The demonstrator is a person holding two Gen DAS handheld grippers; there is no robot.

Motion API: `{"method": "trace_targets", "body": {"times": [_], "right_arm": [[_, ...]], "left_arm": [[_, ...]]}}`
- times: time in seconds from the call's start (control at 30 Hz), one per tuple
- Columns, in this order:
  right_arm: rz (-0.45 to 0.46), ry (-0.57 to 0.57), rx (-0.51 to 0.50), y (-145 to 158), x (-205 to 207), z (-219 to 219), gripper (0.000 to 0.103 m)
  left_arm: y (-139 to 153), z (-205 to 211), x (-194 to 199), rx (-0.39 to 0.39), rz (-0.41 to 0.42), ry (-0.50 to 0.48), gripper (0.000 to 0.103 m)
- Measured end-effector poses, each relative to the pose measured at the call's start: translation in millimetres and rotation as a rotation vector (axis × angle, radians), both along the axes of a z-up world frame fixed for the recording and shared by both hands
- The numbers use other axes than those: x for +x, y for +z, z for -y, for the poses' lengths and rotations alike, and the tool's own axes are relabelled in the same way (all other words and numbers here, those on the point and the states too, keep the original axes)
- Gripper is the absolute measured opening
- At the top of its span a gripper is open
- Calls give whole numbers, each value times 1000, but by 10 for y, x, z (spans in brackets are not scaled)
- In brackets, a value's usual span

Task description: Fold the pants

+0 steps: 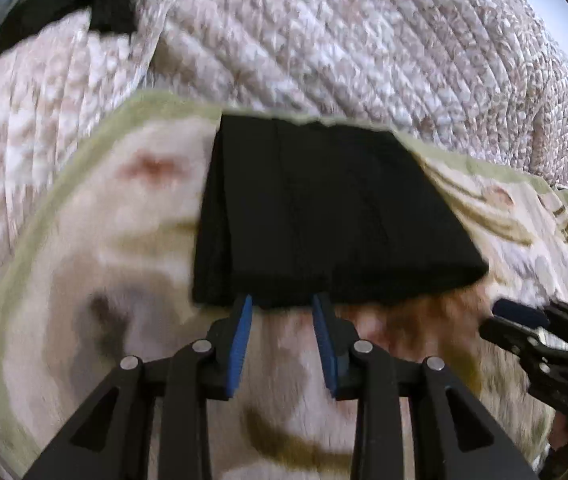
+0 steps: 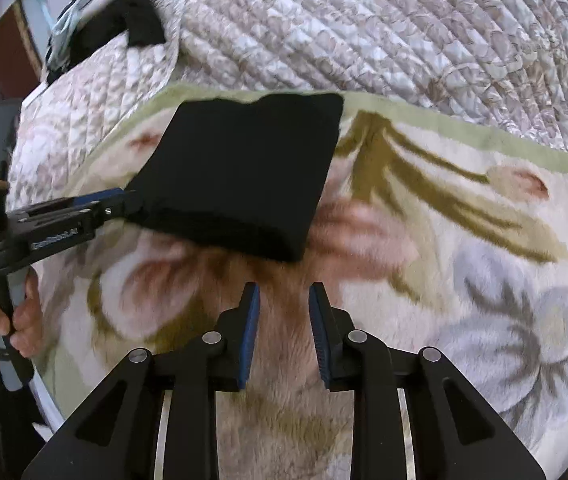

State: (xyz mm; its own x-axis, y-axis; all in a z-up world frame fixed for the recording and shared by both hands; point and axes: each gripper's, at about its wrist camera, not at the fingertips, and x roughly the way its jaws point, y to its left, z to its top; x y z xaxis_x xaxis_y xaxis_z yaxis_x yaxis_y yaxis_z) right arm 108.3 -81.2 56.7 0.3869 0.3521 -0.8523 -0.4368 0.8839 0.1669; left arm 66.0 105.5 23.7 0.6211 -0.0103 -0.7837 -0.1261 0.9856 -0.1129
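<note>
Two grippers are in play, each with two blue-padded fingers. In the left wrist view, the left gripper (image 1: 282,300) has its jaws apart, the tips right at the near edge of the pants (image 1: 324,208); whether the pads actually touch the cloth is hard to tell through the blur. At about 3 o'clock in that view the right gripper (image 1: 524,320) pokes in from the side, cut off by the frame edge.

In the right wrist view, the right gripper (image 2: 284,294) also stands with jaws apart, over bare blanket and clear of the pants, which lie toward 11 o'clock. The left gripper (image 2: 96,204) comes in from 9 o'clock, its tip meeting the near left corner of the pants. One hand (image 2: 8,316) grips its handle at 8 o'clock, partly cut off.

There is one pair of black pants, folded into a thick, compact rectangle, lying on one fleece blanket (image 2: 464,240) with a flower pattern and a pale green border. The fold layers are lost in the dark cloth.

Beyond, one quilt (image 2: 364,28) covers the far side. At 11 o'clock one dark pile of clothes (image 2: 124,12) sits on it, too blurred to count.
</note>
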Motion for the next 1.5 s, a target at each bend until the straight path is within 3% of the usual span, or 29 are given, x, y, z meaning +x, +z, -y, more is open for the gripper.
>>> {"method": "trace_targets", "body": {"times": [0.07,0.13,0.33,0.5,0.67,1.33,1.43,1.5], "right_arm": [[-21,-4,0,-104,21,-45,45],[-7,-6,-8,-110,32,-84,49],[15,-15,5,-169,46,-43,61],[28,-16,-6,-177,43,-68,65],[33,-13,-5,-186,41,-74,67],[44,-3,-33,-161,17,-83,67],[62,-14,-71,-151,-2,-42,76],[52,-25,-58,-161,15,17,76]], "left_arm": [[-154,14,-14,7,-47,1,34],[-165,41,-11,31,-28,-16,35],[-176,32,0,-3,-22,-15,43],[-185,67,-7,0,-15,-30,51],[-195,123,7,-7,-12,-67,68],[-198,155,10,8,-7,-89,77],[-203,160,7,10,-4,-87,79],[-198,167,12,20,-6,-91,80]]}}
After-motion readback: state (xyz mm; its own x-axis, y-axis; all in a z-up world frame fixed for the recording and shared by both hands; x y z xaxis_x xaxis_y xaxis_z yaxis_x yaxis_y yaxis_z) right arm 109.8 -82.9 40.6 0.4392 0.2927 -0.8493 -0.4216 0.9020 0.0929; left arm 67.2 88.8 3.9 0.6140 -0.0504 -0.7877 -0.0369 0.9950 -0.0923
